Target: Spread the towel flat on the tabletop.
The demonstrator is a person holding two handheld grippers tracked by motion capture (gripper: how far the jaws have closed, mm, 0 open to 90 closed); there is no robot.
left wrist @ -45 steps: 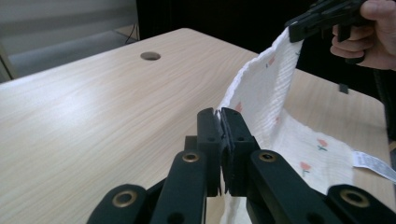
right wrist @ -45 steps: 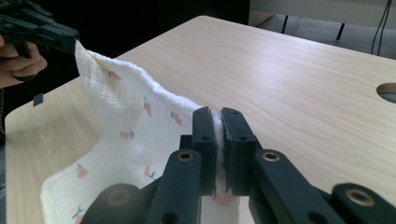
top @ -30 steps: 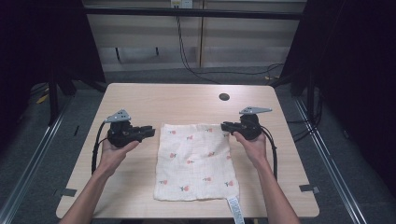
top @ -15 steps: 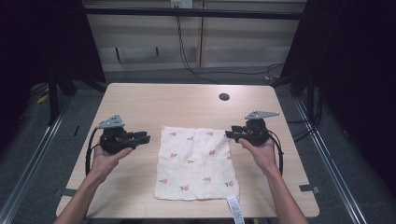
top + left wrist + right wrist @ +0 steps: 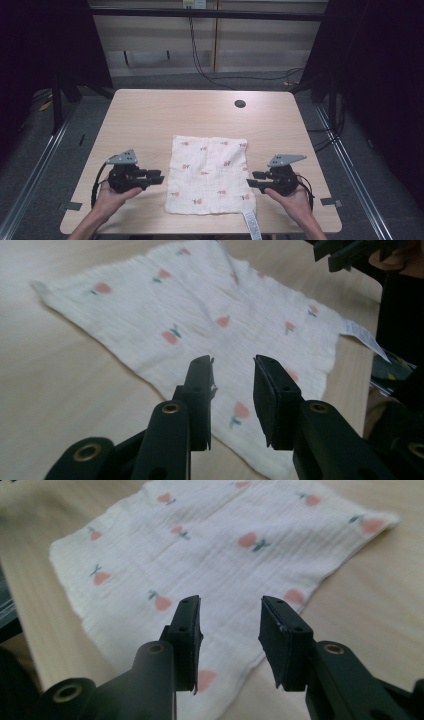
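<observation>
The cloth (image 5: 209, 175) lies flat on the table (image 5: 150, 115), between the two grippers. The left gripper (image 5: 156, 176) is just beside the cloth's left edge, close to the near corner, and its jaws point inward at the cloth. The right gripper (image 5: 253, 179) is just beside the right edge, also at the near part, pointing inward. Both are partly open with nothing between the pads. The left jaws have just been opening a little; the right jaws opened and then closed back slightly.

In the left gripper view the near edge of the cloth lies just in front of the fingertips (image 5: 200, 385), a little below them. In the right gripper view it is the same: the edge runs under the fingertips (image 5: 187, 625).

The step in hand seems to be taking the two near corners, probably for a fold. To do it well, I think each gripper should come lower, so that one pad slides under the edge and the other stays above. Both hands should pinch at the same distance from the corner. The label (image 5: 252, 227) hangs at the near edge, close to the right gripper, and it is better not to catch it alone. Close only when the fabric is really between the pads.
</observation>
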